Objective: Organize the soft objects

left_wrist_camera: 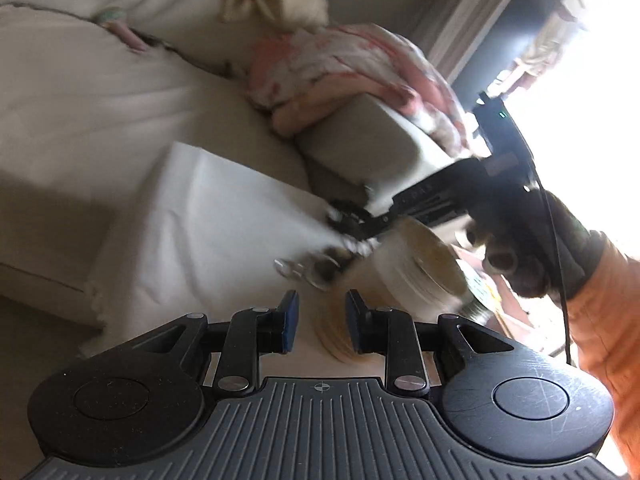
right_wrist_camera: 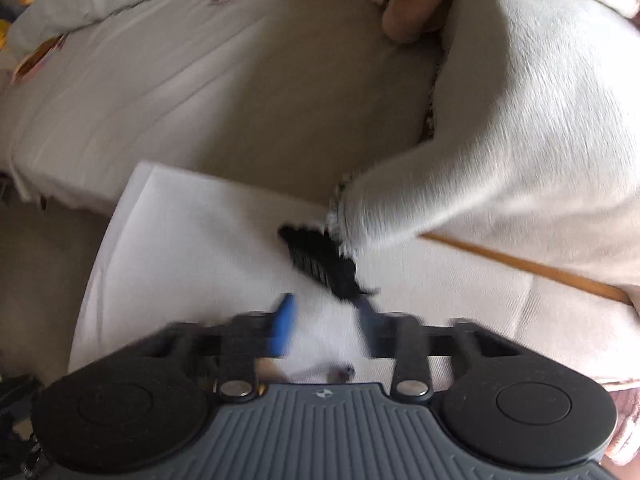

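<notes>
The white cloth (right_wrist_camera: 192,248) lay flat on the sofa seat (right_wrist_camera: 248,92), hanging over its front edge at six o'clock. The right gripper (right_wrist_camera: 326,320) hung spread and empty above it; the left gripper (left_wrist_camera: 318,320) likewise. Next probably came pinching a corner to fold. Open seat stretched toward eleven o'clock; the armrest (right_wrist_camera: 532,120) crowded two o'clock.

both wrists close, sharing white cloth (left_wrist_camera: 208,216)

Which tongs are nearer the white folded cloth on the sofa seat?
Right. The right tongs reach in at the white folded cloth's near corner, apparently touching it, though blur hides the grip. The left tongs are open and empty, held back from its edge.
</notes>
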Motion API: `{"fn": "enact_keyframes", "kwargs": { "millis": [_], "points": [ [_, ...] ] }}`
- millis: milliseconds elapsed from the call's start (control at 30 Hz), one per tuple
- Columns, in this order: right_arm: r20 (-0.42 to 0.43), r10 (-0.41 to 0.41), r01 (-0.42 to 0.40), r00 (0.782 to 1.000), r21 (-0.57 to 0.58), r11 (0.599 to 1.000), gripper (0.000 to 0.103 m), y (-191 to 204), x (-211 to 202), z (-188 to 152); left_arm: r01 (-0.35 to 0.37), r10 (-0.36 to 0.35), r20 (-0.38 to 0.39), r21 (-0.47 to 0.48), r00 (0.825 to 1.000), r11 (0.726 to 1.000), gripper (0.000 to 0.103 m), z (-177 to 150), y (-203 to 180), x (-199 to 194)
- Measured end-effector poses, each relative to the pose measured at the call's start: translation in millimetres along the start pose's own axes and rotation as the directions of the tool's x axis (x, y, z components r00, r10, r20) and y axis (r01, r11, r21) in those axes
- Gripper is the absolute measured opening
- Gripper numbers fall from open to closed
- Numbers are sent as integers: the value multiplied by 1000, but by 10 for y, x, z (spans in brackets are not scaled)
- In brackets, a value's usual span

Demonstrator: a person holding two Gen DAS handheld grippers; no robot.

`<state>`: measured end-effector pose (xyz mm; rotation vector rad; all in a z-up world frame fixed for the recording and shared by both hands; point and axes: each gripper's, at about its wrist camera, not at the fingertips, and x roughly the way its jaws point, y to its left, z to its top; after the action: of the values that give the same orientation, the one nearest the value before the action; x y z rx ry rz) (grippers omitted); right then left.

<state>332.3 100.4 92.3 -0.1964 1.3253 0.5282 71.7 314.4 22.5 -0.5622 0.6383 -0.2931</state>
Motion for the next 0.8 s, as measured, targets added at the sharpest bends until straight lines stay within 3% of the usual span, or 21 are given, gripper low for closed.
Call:
{"fn": "enact_keyframes", "kwargs": {
  "millis": [100,200,267,333,367,567,767,800],
  "points": [
    [-2,46,-46,999,-37,998,21,-43,-153,-128,60,-58,-46,37,997,998,28,-96,-142,24],
    [-29,121,-125,992,-181,976,24,-26,-342,-230,88,-80,-108,73,991,993,28,-217,-316,73],
    [-3,122,-116,993,-326,938,34,38,-534,-379,95,-83,-136,82,987,992,28,-297,-390,100],
    [20,110,-89,994,-455,886,57,95,-661,-526,93,-81,-147,76,986,993,28,-343,-415,126],
    [24,97,-72,995,-501,862,60,149,-693,-612,88,-77,-148,69,986,994,28,-356,-417,140],
    [53,-3,39,999,-682,730,60,527,-500,-971,36,-32,-135,23,990,999,28,-375,-416,186],
    [49,-125,120,991,-738,663,58,703,-93,-1050,-7,6,-116,-8,993,1000,28,-402,-380,94],
    [60,-141,138,988,-743,655,51,694,-28,-1053,-14,11,-111,-19,994,1000,28,-414,-365,76]
  ]
}}
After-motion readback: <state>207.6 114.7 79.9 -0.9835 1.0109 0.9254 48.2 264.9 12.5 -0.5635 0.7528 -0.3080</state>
